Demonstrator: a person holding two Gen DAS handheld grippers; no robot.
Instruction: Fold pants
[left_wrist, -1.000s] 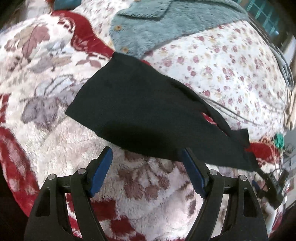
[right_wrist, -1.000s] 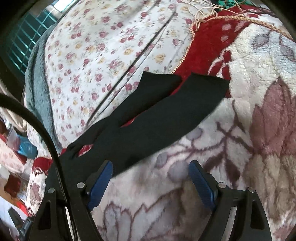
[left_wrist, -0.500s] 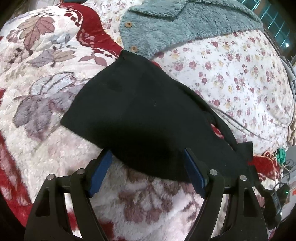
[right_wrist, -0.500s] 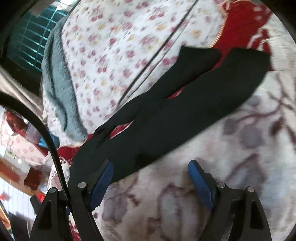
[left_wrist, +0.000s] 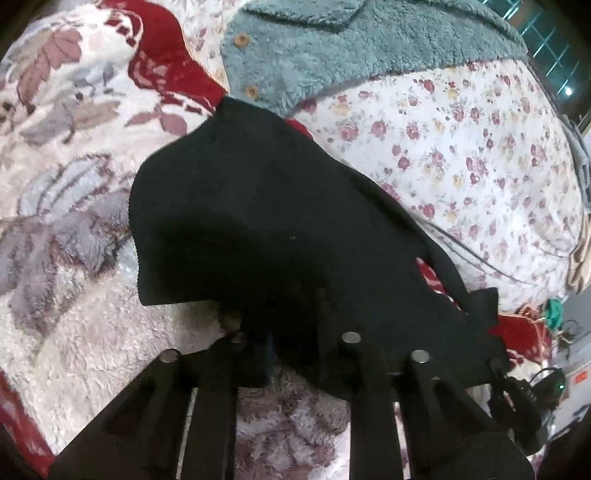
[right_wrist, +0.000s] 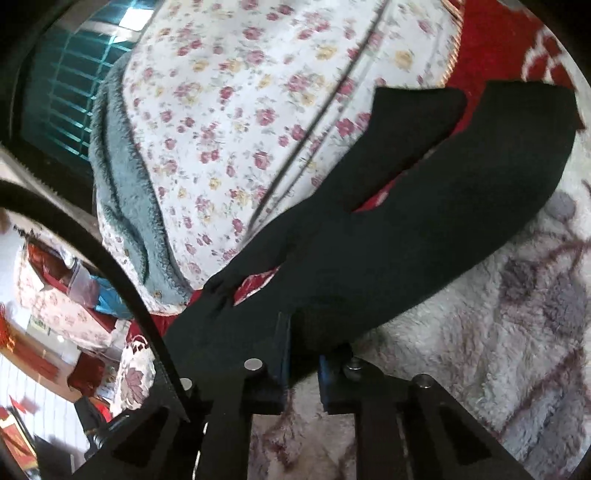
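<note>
Black pants (left_wrist: 277, 221) lie spread on a plush red-and-white flowered blanket (left_wrist: 74, 266). In the left wrist view the waist end fills the middle, and my left gripper (left_wrist: 291, 332) is closing on its near edge, with the cloth bunched between the jaws. The right wrist view shows the two legs (right_wrist: 424, 240) running up to the right. My right gripper (right_wrist: 303, 347) is closing on the near edge of the lower leg, and black fabric sits between its blue pads (right_wrist: 283, 350).
A teal fleece garment with buttons (left_wrist: 332, 48) lies beyond the pants, on a white rose-print sheet (left_wrist: 461, 147). A black cable (right_wrist: 92, 251) arcs across the left of the right wrist view. The bed's edge and room clutter (right_wrist: 55, 332) show at lower left.
Both grippers moved forward onto the pants' near edge, and their jaws went from wide open to nearly together with the black cloth caught between them.
</note>
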